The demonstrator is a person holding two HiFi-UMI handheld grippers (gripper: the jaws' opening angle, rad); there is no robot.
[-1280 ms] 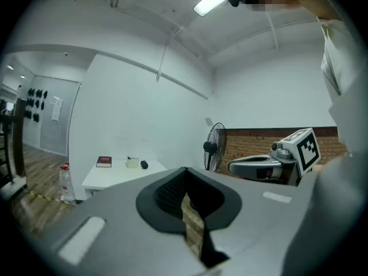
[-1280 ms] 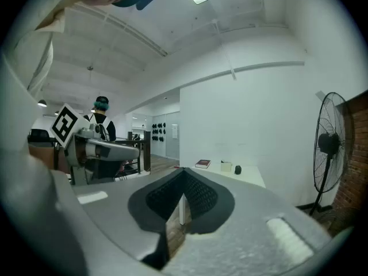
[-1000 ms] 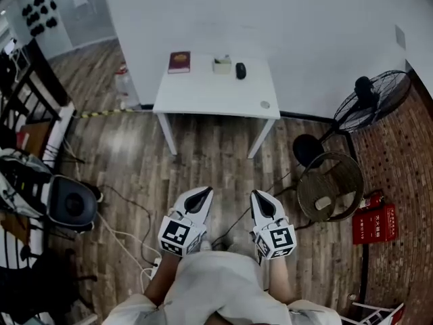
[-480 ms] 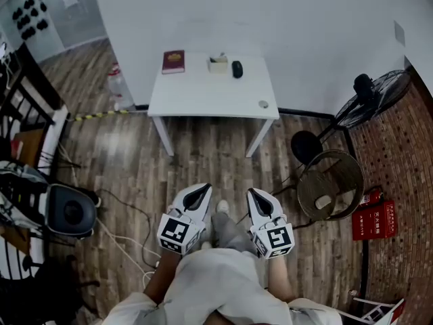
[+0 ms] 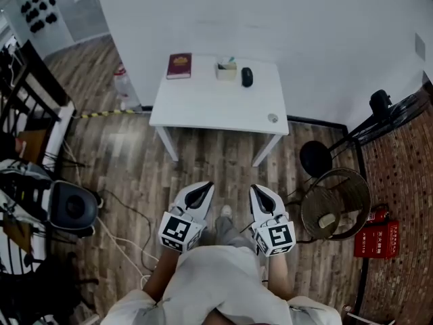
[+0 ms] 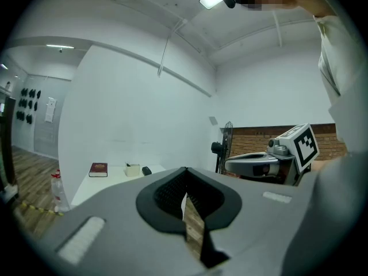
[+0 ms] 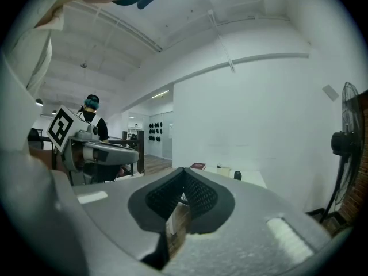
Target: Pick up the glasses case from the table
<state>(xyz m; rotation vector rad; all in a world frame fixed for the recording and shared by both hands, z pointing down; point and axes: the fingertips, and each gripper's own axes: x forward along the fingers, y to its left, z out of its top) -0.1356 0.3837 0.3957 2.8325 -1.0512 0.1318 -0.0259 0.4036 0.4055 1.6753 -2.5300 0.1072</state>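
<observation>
Black and oval, the glasses case [image 5: 247,77] lies at the far edge of the white table [image 5: 216,107], close to the wall [image 5: 284,12]. Just beside it, on its left, stands a small pale box [image 5: 226,71] with pens in it. A dark red book [image 5: 179,66] lies further left, at the far left corner. A small round thing [image 5: 272,118] sits near the front right corner, well apart from the case.

Only wooden floor [image 5: 216,164] lies between the table and the two grippers. To the right of the table stand a black fan [image 5: 389,107] and a round wicker basket [image 5: 352,195], with a red box [image 5: 376,241] beside the basket. A clear bottle [image 5: 122,83] stands on the floor at the left of the table. A black round device [image 5: 71,206] with cables lies further left.

The left gripper [image 5: 205,187] and the right gripper [image 5: 256,189] are held side by side, well apart from the table and pointing towards it. The jaws of each are pressed together at the tips, and nothing is between them.

Compared with one second ago, the table shows a little larger in the head view, and the fan has slid towards the right edge. A foot now shows between the grippers. The jaws are closed as before.
</observation>
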